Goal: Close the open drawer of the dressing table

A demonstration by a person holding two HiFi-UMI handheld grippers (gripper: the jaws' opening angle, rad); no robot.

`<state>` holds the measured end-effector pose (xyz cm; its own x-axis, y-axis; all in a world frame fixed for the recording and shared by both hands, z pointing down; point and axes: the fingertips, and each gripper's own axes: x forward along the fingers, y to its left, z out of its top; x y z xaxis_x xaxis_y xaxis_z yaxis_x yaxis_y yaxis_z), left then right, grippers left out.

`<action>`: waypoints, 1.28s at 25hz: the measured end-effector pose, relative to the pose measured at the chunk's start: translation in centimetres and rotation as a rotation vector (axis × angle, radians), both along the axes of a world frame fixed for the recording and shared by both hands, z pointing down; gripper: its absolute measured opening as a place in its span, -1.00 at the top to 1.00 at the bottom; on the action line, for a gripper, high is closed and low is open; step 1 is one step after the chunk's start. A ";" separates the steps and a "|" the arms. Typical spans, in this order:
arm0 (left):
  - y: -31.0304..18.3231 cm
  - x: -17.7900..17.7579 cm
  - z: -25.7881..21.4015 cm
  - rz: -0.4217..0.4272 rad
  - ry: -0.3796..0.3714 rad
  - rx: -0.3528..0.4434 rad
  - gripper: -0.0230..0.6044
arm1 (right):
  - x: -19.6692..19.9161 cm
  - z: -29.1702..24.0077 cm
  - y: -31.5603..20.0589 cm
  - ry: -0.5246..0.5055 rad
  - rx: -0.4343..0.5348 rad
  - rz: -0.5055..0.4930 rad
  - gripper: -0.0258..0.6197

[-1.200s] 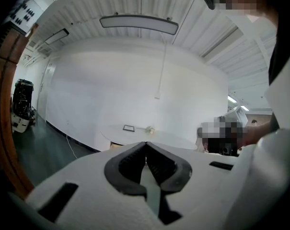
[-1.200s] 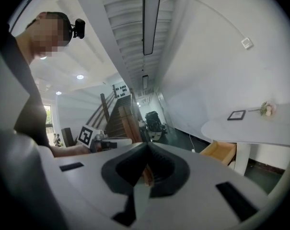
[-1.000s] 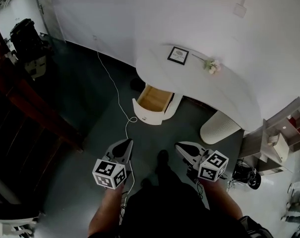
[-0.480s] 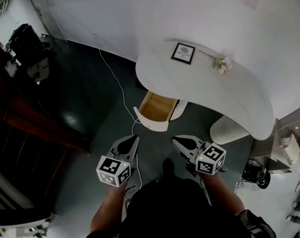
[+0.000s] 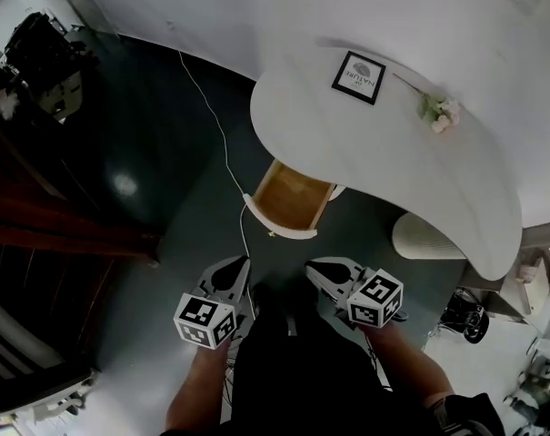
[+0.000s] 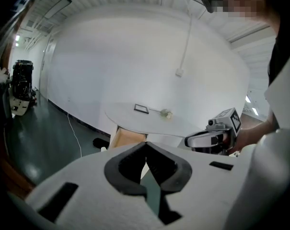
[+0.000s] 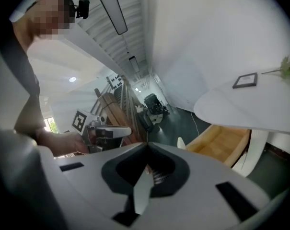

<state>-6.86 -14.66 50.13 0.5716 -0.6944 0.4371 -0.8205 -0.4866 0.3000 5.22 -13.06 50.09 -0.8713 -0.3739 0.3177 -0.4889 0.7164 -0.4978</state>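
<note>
A white dressing table point(image 5: 384, 143) with a curved top stands against the white wall. Its drawer point(image 5: 291, 198) is pulled out toward me, showing an empty wooden inside and a white rounded front. The drawer point(image 6: 128, 139) also shows in the left gripper view, and the drawer point(image 7: 225, 143) in the right gripper view. My left gripper point(image 5: 231, 272) and right gripper point(image 5: 316, 271) hang side by side a short way in front of the drawer, touching nothing. In both gripper views the jaws meet at their tips with nothing between them.
On the table top lie a small framed picture point(image 5: 359, 76) and a flower sprig point(image 5: 438, 110). A white cable point(image 5: 222, 143) runs across the dark floor to the drawer's left corner. A white ribbed stool point(image 5: 427, 240) stands right of the drawer; dark wooden rails point(image 5: 47, 234) at left.
The view has closed in on the dressing table; the drawer now lies nearer my grippers. Both grippers stay shut, side by side.
</note>
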 end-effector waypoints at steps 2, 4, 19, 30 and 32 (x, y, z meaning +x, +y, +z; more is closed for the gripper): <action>-1.6 -0.3 2.0 -0.003 0.015 -0.013 0.90 | -0.5 2.1 -0.9 0.025 -0.032 0.009 0.90; -2.7 -0.6 4.0 0.001 0.023 -0.031 0.90 | -1.4 4.0 -1.4 0.048 -0.051 0.003 0.90; -4.2 1.1 19.2 0.094 0.035 -0.164 0.90 | -2.5 18.7 -3.8 0.145 -0.198 0.137 0.90; -8.9 0.3 24.8 0.063 0.021 -0.150 0.90 | 0.1 25.0 -6.7 0.140 -0.228 0.337 0.90; -9.6 0.3 25.1 0.066 0.017 -0.153 0.90 | 0.3 24.8 -7.5 0.115 -0.214 0.361 0.90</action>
